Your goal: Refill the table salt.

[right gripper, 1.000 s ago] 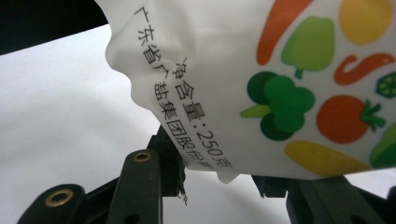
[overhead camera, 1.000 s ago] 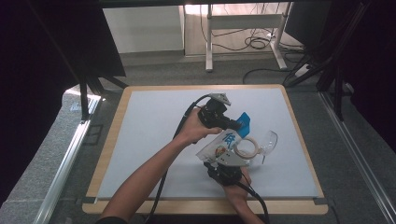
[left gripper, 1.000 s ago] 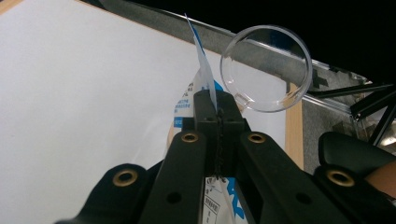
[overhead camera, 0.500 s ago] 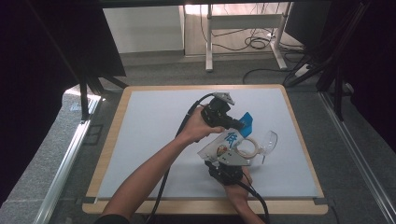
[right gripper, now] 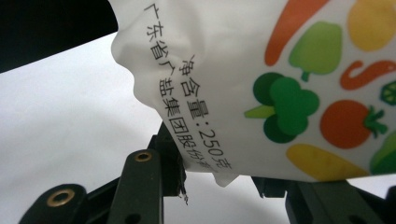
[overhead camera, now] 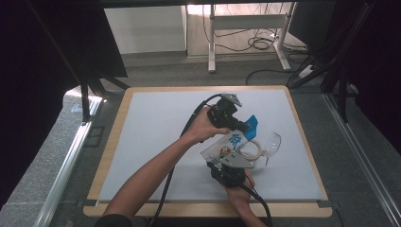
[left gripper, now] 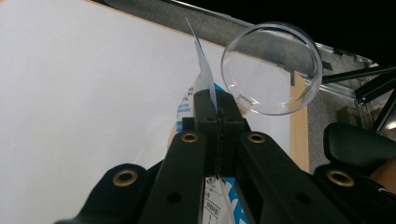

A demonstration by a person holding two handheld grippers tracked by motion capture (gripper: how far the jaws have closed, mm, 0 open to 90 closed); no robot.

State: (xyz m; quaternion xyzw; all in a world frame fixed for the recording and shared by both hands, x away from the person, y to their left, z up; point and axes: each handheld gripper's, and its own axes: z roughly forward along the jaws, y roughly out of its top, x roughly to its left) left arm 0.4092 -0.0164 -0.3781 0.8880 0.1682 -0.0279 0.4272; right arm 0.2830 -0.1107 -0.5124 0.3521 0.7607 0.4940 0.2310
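Counting: one bag (overhead camera: 230, 144) | one clear cup (overhead camera: 270, 143) | two grippers (overhead camera: 244, 126) (overhead camera: 227, 161) clamping bag

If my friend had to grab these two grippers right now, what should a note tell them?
Left gripper: shut on the top edge of the bag, pinching its thin blue-and-white flap.
Right gripper: shut on the bag's lower end, jaws part way apart around it.
The bag is held between both grippers, low over the white mat, beside a clear plastic cup lying on its side.
Done: bag gripped at both ends.
Left: probably opening the bag and pouring into the cup; the cup looks empty.
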